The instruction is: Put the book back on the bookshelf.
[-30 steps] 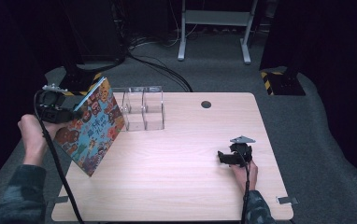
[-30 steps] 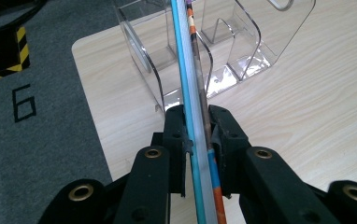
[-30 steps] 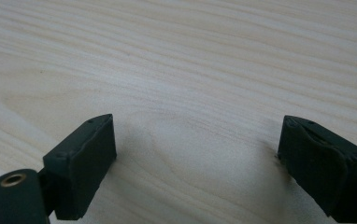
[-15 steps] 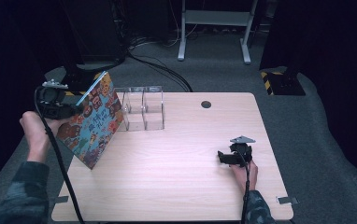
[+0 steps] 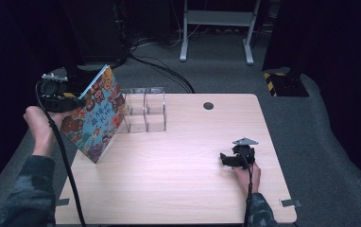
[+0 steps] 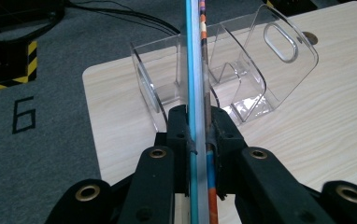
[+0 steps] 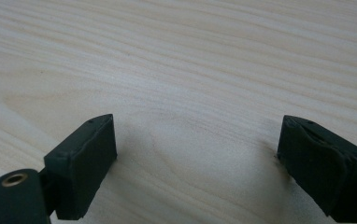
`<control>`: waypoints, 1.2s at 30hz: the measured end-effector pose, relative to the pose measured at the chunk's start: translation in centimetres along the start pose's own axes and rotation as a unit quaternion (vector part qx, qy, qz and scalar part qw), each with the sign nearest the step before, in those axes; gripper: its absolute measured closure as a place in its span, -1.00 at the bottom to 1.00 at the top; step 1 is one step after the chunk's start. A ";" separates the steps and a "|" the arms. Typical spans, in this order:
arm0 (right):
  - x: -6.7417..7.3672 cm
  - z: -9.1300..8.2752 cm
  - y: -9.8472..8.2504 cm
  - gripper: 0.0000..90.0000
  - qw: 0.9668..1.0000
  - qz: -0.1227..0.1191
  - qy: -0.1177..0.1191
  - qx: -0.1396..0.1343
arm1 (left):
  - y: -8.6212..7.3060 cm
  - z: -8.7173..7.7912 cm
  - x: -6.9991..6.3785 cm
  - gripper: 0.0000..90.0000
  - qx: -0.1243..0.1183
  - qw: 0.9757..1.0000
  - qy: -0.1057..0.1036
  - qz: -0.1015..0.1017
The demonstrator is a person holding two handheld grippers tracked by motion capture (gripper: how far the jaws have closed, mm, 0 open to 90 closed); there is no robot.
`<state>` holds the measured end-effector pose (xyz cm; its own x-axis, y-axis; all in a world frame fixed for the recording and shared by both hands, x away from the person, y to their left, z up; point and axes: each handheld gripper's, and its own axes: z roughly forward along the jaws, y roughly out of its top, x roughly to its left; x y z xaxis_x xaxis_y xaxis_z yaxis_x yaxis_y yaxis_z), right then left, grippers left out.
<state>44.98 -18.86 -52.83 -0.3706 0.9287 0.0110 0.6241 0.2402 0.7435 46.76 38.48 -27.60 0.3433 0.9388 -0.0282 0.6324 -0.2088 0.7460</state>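
At counter's left edge, left gripper [image 5: 67,101] with fingers clamped on a picture book [image 5: 95,116], raised slightly since a second ago and edge-on before the clear acrylic organizer [image 5: 144,110], likely bound for a slot; right gripper [image 5: 235,158] resting, fingers wide

Table [image 5: 178,189]: light wood-grain top, rounded corners, standing on grey carpet [image 5: 330,142]. Clear acrylic rack [image 5: 144,109] rests directly on table near its far left corner; upright dividers, oval handle cut-outs, compartments empty. Dark round grommet hole [image 5: 209,105] in tabletop right of rack, near far edge. My right gripper [image 5: 227,160] rests on table well right of rack, toward near edge, jaws spread wide over bare wood.
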 end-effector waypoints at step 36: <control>0.0 0.0 0.0 -0.70 1.000 0.003 0.000 -0.003 | 2.4 4.2 1.1 0.78 0.038 0.998 0.002 -0.045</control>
<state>44.93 -18.90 -52.81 -0.3670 0.9301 0.0144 0.6225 0.2340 0.7468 51.55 37.86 -28.62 0.2804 0.9557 -0.0897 0.7118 -0.1443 0.6874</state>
